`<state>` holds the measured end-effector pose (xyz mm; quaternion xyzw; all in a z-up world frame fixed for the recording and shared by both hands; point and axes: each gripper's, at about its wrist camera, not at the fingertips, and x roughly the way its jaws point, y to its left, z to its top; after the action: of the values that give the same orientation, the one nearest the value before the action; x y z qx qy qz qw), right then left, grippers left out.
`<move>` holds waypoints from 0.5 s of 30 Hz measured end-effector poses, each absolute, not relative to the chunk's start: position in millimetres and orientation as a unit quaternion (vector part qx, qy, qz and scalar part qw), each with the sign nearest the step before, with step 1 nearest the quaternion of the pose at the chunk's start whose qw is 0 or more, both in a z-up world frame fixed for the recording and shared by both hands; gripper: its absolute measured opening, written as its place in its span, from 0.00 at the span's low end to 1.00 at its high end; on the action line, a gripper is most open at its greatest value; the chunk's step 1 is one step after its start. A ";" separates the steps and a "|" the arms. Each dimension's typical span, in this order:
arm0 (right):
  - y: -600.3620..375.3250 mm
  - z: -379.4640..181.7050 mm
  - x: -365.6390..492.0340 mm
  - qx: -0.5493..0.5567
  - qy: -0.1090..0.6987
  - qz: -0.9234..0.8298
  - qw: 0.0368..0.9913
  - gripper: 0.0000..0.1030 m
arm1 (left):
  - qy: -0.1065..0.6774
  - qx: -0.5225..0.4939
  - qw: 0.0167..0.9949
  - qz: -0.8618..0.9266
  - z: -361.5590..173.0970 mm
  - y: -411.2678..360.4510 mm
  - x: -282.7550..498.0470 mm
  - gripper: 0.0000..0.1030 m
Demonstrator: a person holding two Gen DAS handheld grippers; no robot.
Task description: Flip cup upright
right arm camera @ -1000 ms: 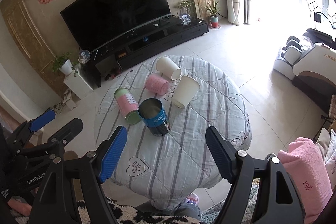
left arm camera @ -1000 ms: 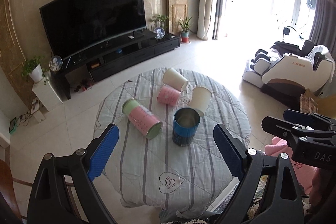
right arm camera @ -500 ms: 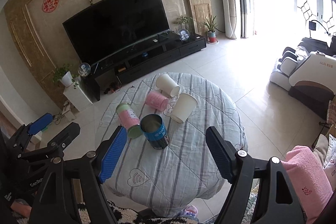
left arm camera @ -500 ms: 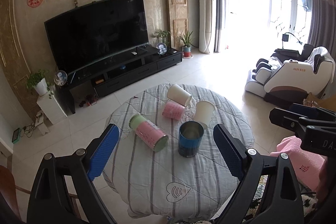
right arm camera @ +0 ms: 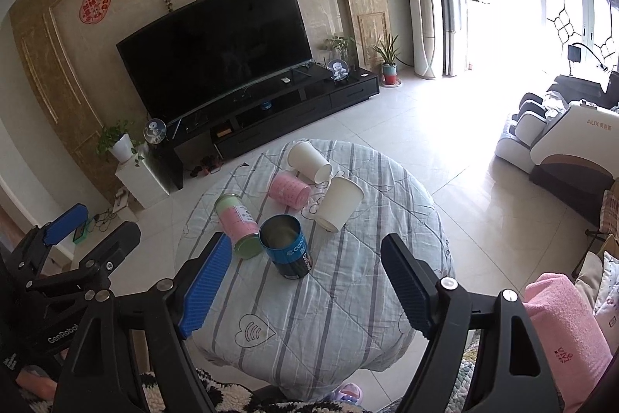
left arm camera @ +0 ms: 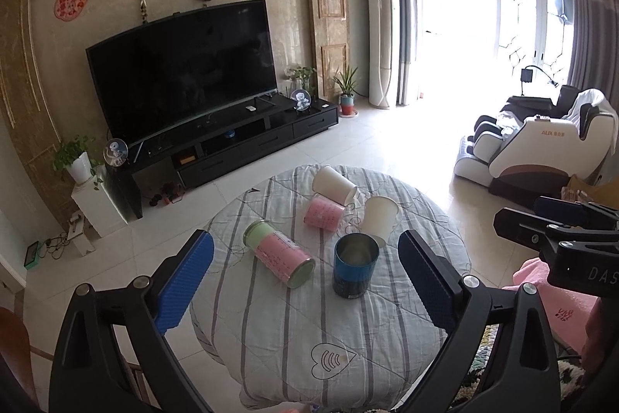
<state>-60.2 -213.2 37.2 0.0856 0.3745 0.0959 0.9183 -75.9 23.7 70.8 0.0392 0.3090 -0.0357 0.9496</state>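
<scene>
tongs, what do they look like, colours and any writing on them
Both tongs, left and right, are black angular frames with silver screws and ribbed blue pads inside each finger. From the side, white lettering shows: "GenRobo" on the left, "DAS" on the right. No cables or sleeves visible.

You see a round bench (left arm camera: 406, 331) with a striped cloth (left arm camera: 271, 335) on it. A blue can (left arm camera: 354, 271) stands up, open at the top. A pink and green can (left arm camera: 279, 254), a pink cup (left arm camera: 324, 214) and two white cups (left arm camera: 334, 184) (left arm camera: 379, 217) lie on their sides.
</scene>
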 end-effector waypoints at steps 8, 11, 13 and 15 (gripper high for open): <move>-214.7 37.6 -60.1 0.084 0.376 0.095 0.918 0.78 | 0.308 0.039 0.950 -0.034 72.6 22.7 -75.7 0.95; -215.5 37.6 -59.6 0.082 0.377 0.097 0.918 0.78 | 0.308 0.040 0.950 -0.033 74.5 22.1 -75.5 0.95; -215.6 37.4 -59.8 0.080 0.377 0.098 0.918 0.78 | 0.306 0.040 0.950 -0.033 76.0 21.1 -75.3 0.95; -215.9 37.9 -60.3 0.079 0.375 0.098 0.919 0.79 | 0.304 0.041 0.951 -0.032 76.9 19.6 -75.4 0.95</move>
<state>-60.3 -215.9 37.9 0.0793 0.3745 0.0984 0.9186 -75.4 19.6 76.9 0.0415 0.3036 -0.0316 0.9514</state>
